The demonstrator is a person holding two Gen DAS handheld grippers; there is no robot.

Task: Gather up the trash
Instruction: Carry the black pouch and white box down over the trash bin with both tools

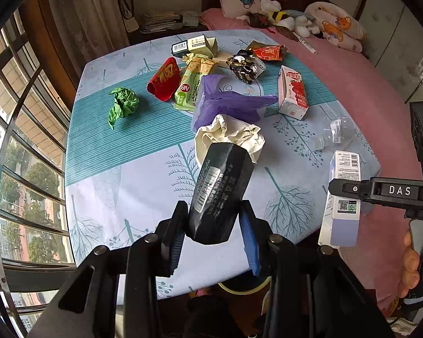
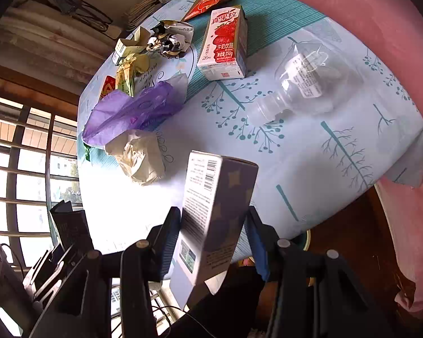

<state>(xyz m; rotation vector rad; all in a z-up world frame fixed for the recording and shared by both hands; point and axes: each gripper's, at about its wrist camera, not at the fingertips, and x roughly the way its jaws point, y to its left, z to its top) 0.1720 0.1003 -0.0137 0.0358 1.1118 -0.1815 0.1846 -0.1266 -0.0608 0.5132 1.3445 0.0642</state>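
While the left gripper (image 1: 211, 242) pinches the black box (image 1: 218, 191) at lower centre and the right gripper (image 2: 211, 242) clamps the purple box (image 2: 214, 211), carry both level to the bin, squeezing steadily.

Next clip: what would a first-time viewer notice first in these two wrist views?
Each gripper already grips a piece of trash: the left gripper holds a dark carton and the right gripper a pale lilac box, both lifted over the near table edge. Behind them litter is strewn across the leaf-print tablecloth, notably a purple bag, a green paper ball at far left and a strawberry milk carton.
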